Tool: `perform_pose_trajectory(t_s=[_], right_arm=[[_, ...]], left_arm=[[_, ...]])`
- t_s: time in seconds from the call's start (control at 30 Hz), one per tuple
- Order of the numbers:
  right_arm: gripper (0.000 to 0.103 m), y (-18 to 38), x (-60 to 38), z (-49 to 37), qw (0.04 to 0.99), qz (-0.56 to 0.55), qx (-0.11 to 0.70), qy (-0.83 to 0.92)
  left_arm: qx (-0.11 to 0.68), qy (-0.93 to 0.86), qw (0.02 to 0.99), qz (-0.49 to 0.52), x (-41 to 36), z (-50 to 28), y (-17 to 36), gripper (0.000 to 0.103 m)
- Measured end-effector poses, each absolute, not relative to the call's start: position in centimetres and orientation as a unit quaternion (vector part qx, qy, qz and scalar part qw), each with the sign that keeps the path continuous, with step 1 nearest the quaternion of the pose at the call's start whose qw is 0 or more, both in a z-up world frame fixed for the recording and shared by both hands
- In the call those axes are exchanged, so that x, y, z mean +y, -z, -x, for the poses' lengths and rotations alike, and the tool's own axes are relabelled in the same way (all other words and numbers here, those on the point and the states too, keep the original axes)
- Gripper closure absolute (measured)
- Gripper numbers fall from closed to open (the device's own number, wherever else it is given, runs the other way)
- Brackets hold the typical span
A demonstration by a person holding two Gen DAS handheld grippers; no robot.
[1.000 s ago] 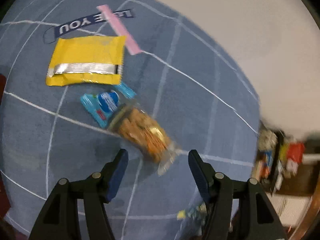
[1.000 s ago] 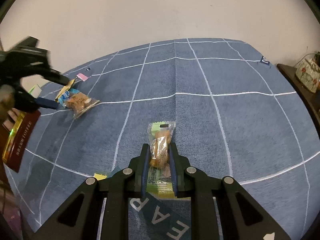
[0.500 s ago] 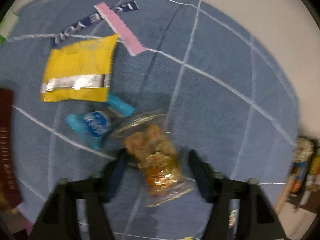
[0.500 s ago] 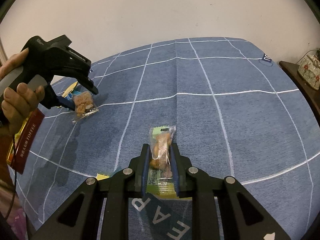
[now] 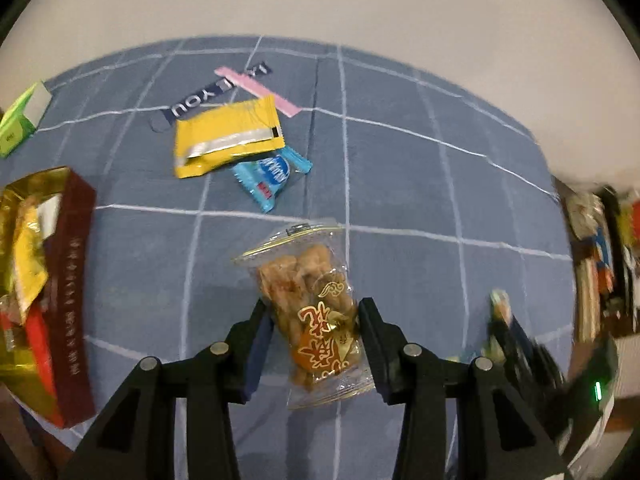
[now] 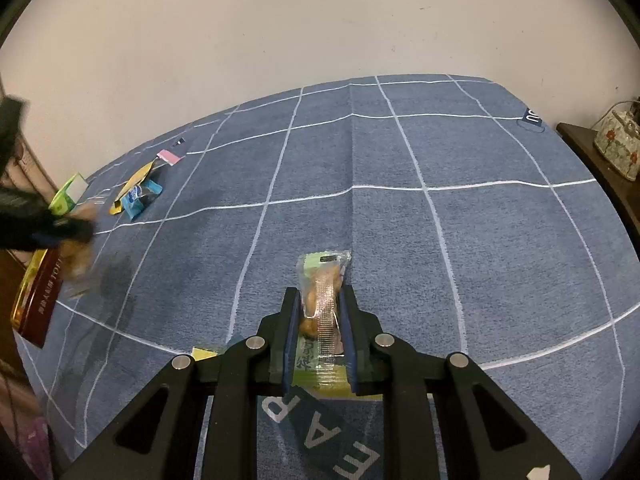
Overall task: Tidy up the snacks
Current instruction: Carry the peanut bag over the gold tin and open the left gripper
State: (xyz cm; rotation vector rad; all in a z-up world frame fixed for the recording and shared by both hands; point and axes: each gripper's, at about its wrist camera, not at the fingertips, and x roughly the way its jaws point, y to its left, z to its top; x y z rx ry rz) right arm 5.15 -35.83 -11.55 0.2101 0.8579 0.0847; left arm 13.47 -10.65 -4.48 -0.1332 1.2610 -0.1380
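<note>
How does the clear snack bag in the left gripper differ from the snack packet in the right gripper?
1. The clear snack bag is wide with red-and-gold print; the green-edged snack packet is narrow.
2. The left gripper has just closed on its bag and stands wider; the right gripper is nearly fully shut on its packet.

Both are see-through wrappers holding golden-brown snacks, each clamped between blue pads above the blue checked cloth.

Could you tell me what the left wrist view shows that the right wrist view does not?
Only the left wrist view shows the left claw shut on a clear snack bag and clutter at far right. Only the right wrist view shows the right claw shut on a green-backed snack packet and a floral tin. Both show the blue cloth, yellow pouch, blue wrapper and dark red box.
</note>
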Motion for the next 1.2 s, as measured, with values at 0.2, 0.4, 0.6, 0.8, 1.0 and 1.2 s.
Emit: perform_pose_trajectory(t_s=[0.2, 0.4, 0.6, 0.8, 1.0, 1.2], right_arm=[[0.085, 11.5, -35.2, -5.1, 0.904, -0.083, 0.418, -0.031], [0.086, 11.1, -33.6, -4.9, 0.901, -0.086, 0.425, -0.021], [0.086, 10.8, -29.9, -4.0, 0.903, -0.104, 0.415, -0.033], [0.086, 11.6, -27.9, -3.9, 0.901, -0.105, 0.419, -0.029], [0.086, 11.5, -27.2, -3.9, 0.906, -0.088, 0.415, -0.016], [0.086, 11.5, -27.0, -3.9, 0.907, -0.078, 0.413, -0.013]], left_arm=[[0.563, 0.082, 0.819, 0.076, -6.4, -8.1, 1.3, 0.059], [0.539, 0.049, 0.833, 0.111, 1.0, -4.7, -1.1, 0.059], [0.516, -0.011, 0.845, 0.138, 8.8, -2.8, -2.5, 0.059], [0.502, -0.059, 0.852, 0.135, 14.2, -2.2, -2.5, 0.059], [0.492, -0.055, 0.862, 0.106, 14.9, -2.4, -0.9, 0.059], [0.460, -0.072, 0.884, 0.043, 14.0, -2.2, -0.1, 0.059]])
